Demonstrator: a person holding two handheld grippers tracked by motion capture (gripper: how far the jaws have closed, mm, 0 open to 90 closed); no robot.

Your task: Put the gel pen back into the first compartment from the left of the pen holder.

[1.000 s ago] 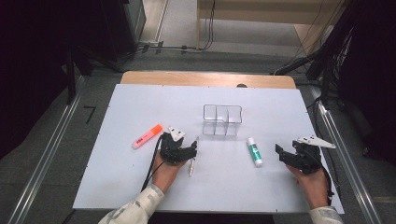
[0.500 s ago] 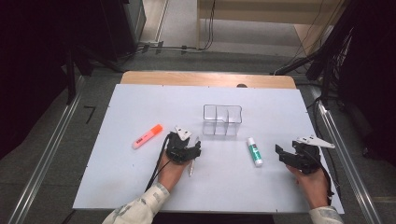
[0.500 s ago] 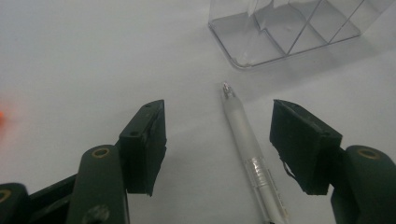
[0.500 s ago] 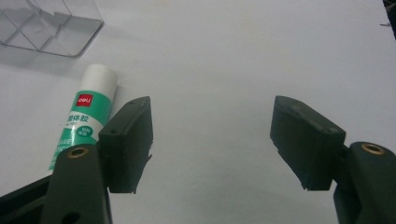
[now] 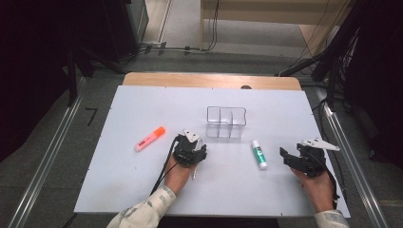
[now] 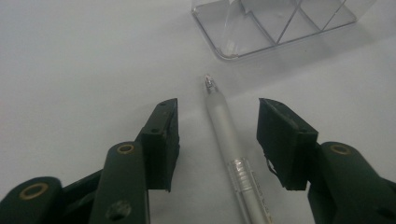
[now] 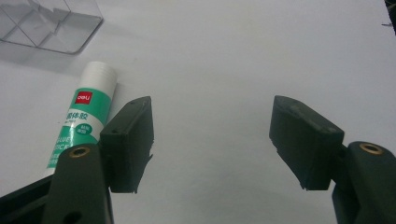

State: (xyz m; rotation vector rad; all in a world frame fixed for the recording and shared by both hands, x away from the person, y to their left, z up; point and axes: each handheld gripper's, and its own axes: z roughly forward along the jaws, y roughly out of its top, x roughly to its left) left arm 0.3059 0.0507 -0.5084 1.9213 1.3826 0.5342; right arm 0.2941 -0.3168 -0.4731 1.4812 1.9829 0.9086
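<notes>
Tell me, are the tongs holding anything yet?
No. The left tongs have been closing around the clear pen, near its tip end, but the pads do not touch it. The right tongs hold nothing.

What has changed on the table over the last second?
The left gripper edged toward the clear box; its fingers have been closing around the pen without touching it. The right gripper, glue stick and highlighter stayed put.
</notes>
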